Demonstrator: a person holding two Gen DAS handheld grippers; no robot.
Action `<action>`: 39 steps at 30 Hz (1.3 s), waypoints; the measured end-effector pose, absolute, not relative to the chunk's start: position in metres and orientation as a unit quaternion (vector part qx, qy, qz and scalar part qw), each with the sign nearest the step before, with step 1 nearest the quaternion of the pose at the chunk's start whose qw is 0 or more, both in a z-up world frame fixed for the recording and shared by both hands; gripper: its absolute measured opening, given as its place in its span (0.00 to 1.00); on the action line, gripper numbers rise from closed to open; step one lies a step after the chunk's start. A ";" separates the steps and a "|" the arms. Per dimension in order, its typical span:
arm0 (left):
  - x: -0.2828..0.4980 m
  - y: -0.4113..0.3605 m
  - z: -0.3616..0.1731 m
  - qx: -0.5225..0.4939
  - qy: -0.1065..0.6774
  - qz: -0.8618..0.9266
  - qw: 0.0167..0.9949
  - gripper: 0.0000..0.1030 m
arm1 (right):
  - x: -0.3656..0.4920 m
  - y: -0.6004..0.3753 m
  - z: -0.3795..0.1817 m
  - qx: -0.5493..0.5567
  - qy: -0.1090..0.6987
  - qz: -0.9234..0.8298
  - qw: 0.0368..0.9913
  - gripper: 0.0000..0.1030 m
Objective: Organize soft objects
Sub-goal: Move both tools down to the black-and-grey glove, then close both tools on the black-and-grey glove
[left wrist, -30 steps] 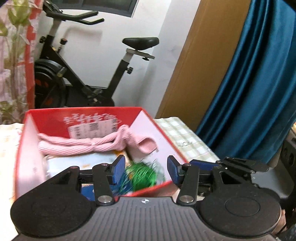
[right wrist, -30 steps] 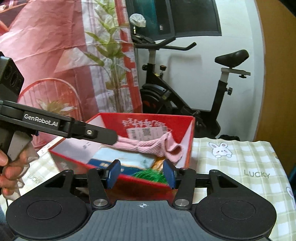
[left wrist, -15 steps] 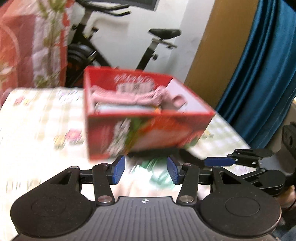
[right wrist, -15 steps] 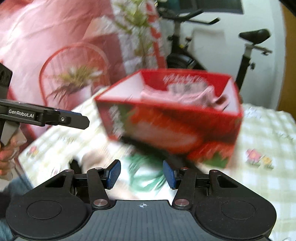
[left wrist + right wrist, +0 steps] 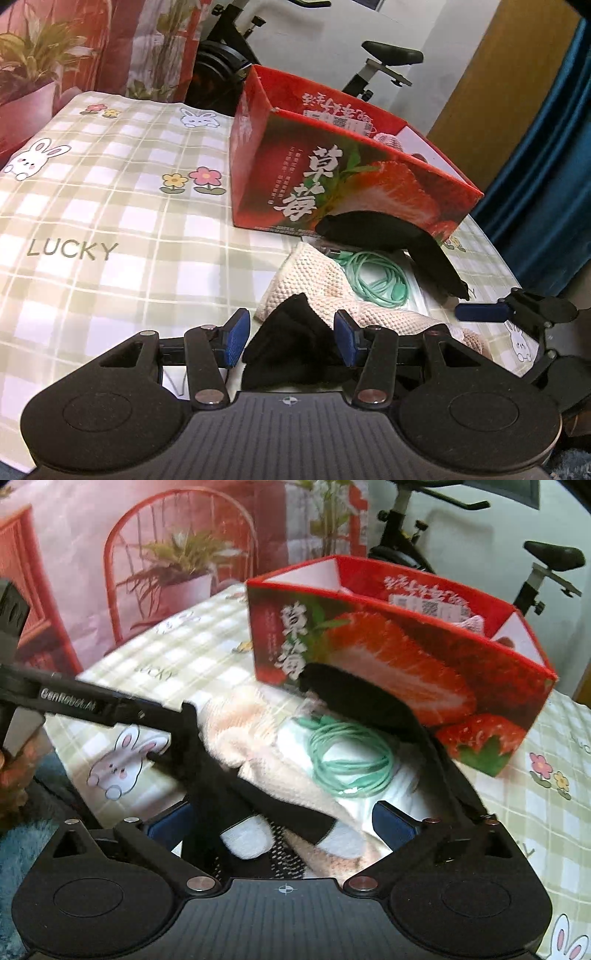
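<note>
Left gripper [image 5: 291, 341]: jaws partly spread at the bottom centre of the left wrist view; a peak of black cloth [image 5: 295, 339] rises between the blue pads, but neither pad appears to press on it.
Right gripper [image 5: 282, 821]: jaws opening wide at the bottom of the right wrist view; black and white fabric lies between them, and the pads are not touching it.
Black cloth: nearest item of the pile, lower centre of the left wrist view, lying over the cream knit.
Cream knit [image 5: 314, 273]: waffle-textured piece spread flat on the table [image 5: 110, 229], just behind the black cloth.
Green cord [image 5: 373, 277]: loose coil in the middle of both views, resting on the pile between the knit and a long dark piece [image 5: 388, 232].
Long dark piece: draped from the foot of the box towards the right of the left wrist view; what it is I cannot tell.
Red strawberry box [image 5: 347, 177]: upper centre, standing on the table just behind the pile; a pink knit [image 5: 388, 139] shows above its far rim.
Risk, snag: the cord overlaps the soft pieces, so lifting the knit could drag it along.
Risk, double grab: layers overlap, so a closing grip may take two pieces at once.
Risk, clash: both grippers sit close over one pile and could collide.
</note>
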State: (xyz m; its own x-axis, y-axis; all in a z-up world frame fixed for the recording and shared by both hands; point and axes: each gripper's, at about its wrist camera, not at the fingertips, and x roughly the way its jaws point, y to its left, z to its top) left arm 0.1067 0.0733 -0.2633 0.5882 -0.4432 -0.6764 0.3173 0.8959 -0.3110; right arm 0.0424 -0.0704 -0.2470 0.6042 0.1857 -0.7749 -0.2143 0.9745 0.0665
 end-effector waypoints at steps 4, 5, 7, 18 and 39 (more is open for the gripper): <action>0.100 0.067 -0.274 -0.067 0.396 -0.212 0.891 0.50 | 0.042 -0.059 -0.260 -0.064 0.448 0.114 0.885 1.00; 0.099 0.067 -0.276 -0.071 0.396 -0.212 0.890 0.48 | 0.041 -0.058 -0.262 -0.078 0.447 0.112 0.884 1.00; 0.096 0.068 -0.281 -0.078 0.400 -0.217 0.887 0.39 | 0.040 -0.059 -0.266 -0.095 0.450 0.103 0.882 1.00; 0.094 0.066 -0.294 -0.089 0.408 -0.233 0.878 0.37 | 0.049 -0.105 -0.281 -0.058 0.462 0.024 0.885 0.99; 0.098 0.065 -0.300 -0.101 0.414 -0.246 0.870 0.38 | 0.049 -0.124 -0.269 -0.012 0.442 0.025 0.897 0.96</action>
